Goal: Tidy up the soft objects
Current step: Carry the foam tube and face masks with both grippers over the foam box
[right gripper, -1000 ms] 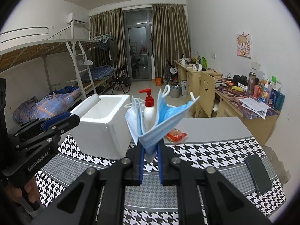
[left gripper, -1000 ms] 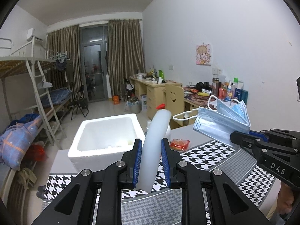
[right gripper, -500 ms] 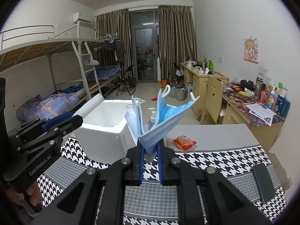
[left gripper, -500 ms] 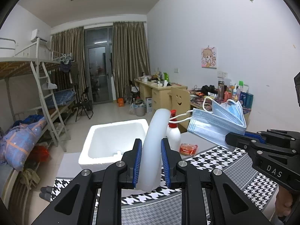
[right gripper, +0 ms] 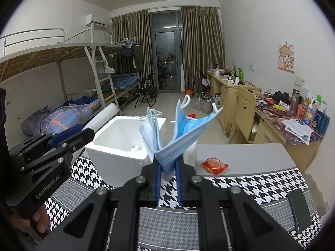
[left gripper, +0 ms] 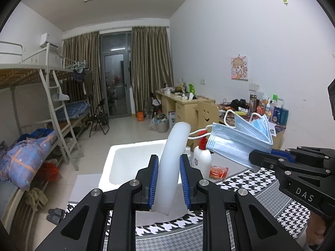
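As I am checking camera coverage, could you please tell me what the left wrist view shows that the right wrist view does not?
Only the left wrist view shows the pump bottle's red top and the left claw shut on the white foam tube. Only the right wrist view shows the dark phone on the checked cloth. Both show the blue masks in the right claw, the white foam box and the red packet.

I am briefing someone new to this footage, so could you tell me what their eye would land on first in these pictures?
First, the blue face masks fanned out above the right gripper, which is shut on their folded edge, in the middle of the right wrist view. Next, the curved white foam tube clamped in the left gripper. Behind both, the open white foam box stands on the houndstooth tablecloth.
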The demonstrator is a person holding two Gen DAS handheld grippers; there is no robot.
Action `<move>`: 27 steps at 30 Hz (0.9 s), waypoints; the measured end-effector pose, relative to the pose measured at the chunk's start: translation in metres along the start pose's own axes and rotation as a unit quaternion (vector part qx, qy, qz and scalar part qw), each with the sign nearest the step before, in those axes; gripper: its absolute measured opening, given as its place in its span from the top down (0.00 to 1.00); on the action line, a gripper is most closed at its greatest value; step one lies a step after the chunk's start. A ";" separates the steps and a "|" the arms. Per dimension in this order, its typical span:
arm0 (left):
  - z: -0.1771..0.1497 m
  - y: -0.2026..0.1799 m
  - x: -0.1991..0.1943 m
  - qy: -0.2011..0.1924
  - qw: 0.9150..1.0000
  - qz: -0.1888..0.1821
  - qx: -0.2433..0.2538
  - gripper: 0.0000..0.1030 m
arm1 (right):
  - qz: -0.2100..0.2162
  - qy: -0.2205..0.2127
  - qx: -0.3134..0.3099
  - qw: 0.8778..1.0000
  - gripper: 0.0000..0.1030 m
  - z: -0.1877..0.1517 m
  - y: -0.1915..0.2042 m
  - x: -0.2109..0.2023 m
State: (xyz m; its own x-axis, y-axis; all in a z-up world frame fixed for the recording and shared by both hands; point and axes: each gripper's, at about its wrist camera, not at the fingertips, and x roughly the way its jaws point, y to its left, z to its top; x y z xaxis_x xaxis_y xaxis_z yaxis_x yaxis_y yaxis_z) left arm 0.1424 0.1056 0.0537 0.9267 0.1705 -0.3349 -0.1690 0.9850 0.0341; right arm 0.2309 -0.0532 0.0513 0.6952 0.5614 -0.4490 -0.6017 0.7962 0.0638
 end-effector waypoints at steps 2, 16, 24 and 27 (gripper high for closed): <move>0.001 0.003 0.000 -0.001 1.000 0.004 -0.002 0.78 | 0.001 0.000 -0.002 1.000 0.85 0.001 0.001 0.001; 0.008 0.021 0.011 -0.003 0.999 0.031 -0.016 0.78 | 0.012 -0.001 -0.015 1.000 0.85 0.013 0.013 0.011; 0.011 0.028 0.017 -0.004 0.999 0.045 -0.020 0.78 | 0.018 0.004 -0.024 1.000 0.85 0.020 0.020 0.021; 0.014 0.031 0.021 -0.004 0.998 0.050 -0.022 0.78 | 0.025 0.004 -0.024 0.999 0.85 0.023 0.023 0.024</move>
State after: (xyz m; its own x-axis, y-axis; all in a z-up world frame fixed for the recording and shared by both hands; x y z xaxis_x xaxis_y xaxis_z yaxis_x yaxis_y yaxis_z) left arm 0.1610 0.1402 0.0610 0.9069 0.2687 -0.3245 -0.2756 0.9609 0.0252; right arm 0.2426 -0.0159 0.0625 0.6607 0.5977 -0.4542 -0.6539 0.7553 0.0429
